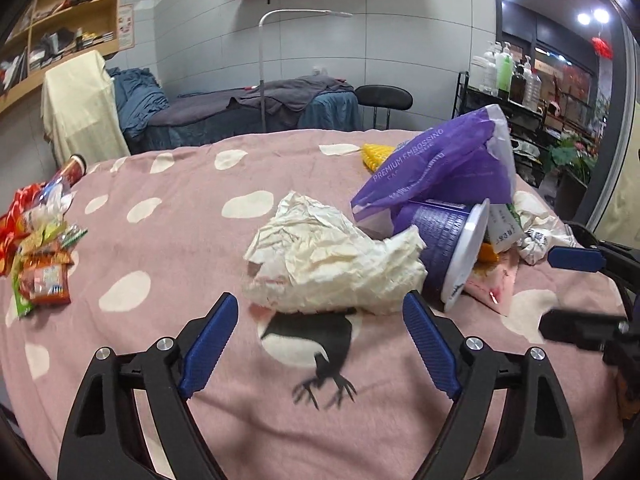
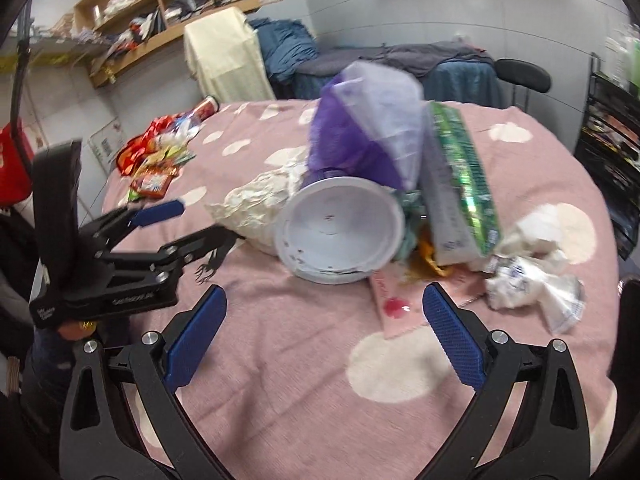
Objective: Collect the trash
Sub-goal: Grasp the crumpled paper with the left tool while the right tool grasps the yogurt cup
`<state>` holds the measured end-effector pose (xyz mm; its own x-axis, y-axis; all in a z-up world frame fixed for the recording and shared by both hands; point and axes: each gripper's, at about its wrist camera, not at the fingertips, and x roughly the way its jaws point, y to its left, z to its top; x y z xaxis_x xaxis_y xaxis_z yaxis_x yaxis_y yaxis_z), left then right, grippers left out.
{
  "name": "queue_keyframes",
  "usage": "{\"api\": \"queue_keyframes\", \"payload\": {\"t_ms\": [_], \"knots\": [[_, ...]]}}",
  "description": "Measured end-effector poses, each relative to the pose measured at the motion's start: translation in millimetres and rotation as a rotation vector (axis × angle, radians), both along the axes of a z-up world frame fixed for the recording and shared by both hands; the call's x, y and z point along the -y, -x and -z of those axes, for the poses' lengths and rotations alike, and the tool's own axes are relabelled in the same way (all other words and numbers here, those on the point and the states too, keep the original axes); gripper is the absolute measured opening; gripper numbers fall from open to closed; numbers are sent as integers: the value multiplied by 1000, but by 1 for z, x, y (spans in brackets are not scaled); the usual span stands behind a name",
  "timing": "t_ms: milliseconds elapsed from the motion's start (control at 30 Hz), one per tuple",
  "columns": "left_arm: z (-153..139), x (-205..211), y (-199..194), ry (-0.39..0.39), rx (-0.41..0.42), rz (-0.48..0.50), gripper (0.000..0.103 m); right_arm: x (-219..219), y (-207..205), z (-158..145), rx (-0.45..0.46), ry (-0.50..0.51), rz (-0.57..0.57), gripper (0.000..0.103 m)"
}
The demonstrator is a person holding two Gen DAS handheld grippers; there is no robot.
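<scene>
— So, how much trash is collected? Nothing is held: left gripper [image 1: 320, 344] and right gripper [image 2: 324, 344] are spread apart, empty.

— Little. Crumpled cream paper [image 1: 332, 256] and toppled purple plastic tub [image 2: 340, 232] are left on the pink dotted blanket [image 2: 280, 380].

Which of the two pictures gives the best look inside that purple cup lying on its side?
The right wrist view: the purple cup turns its open mouth to the camera, showing its white inside. The left wrist view shows only its ribbed purple side and white rim.

Left wrist: low, close over the bed [image 1: 160, 240], facing crumpled paper [image 1: 328, 256] at 12 o'clock.
Right wrist: close, facing purple cup [image 2: 340, 232] at 12 o'clock.
Shared: both items.
</scene>
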<state>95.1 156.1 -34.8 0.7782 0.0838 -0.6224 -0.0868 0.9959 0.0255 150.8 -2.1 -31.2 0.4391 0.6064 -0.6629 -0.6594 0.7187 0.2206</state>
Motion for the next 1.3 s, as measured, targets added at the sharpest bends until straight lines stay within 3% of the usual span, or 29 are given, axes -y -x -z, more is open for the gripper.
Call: {"api": "queue_keyframes", "payload": {"t_ms": [67,200,300,367,400,500,533,633,700,767,867,933,1000,1300], "knots": [[3,-2,-11,1,-30,56,83,-11,-4,2,14,43,1,91],[12,4,-30,-18,-80,148,82,-13,-13,5,-18,27,21,91],[17,10,-38,-23,-106,186,62,-11,-18,7,-39,21,31,91],[17,10,-38,-15,-109,194,54,-15,-18,7,-39,30,24,91],[17,9,-36,-7,-104,194,43,-16,-18,7,-34,36,19,91],[13,0,-28,25,-68,160,31,-28,-16,2,1,61,-1,91],[11,-5,-24,45,-49,144,19,-33,-17,0,14,69,-9,91],[0,-24,-10,139,21,79,15,-48,-21,-2,24,90,-35,91],[-5,-31,1,151,58,30,15,-62,-26,-1,16,107,-56,88],[-10,-32,8,132,75,-7,15,-72,-32,2,-3,117,-69,84],[-13,-35,20,155,98,-42,15,-85,-40,10,-33,133,-78,64],[-14,-35,27,158,108,-64,15,-88,-45,15,-67,125,-78,31],[-15,-36,30,161,118,-78,15,-87,-46,17,-76,110,-70,18],[-29,-27,48,212,169,-82,15,-59,-31,-4,-34,-29,-45,8]]}}
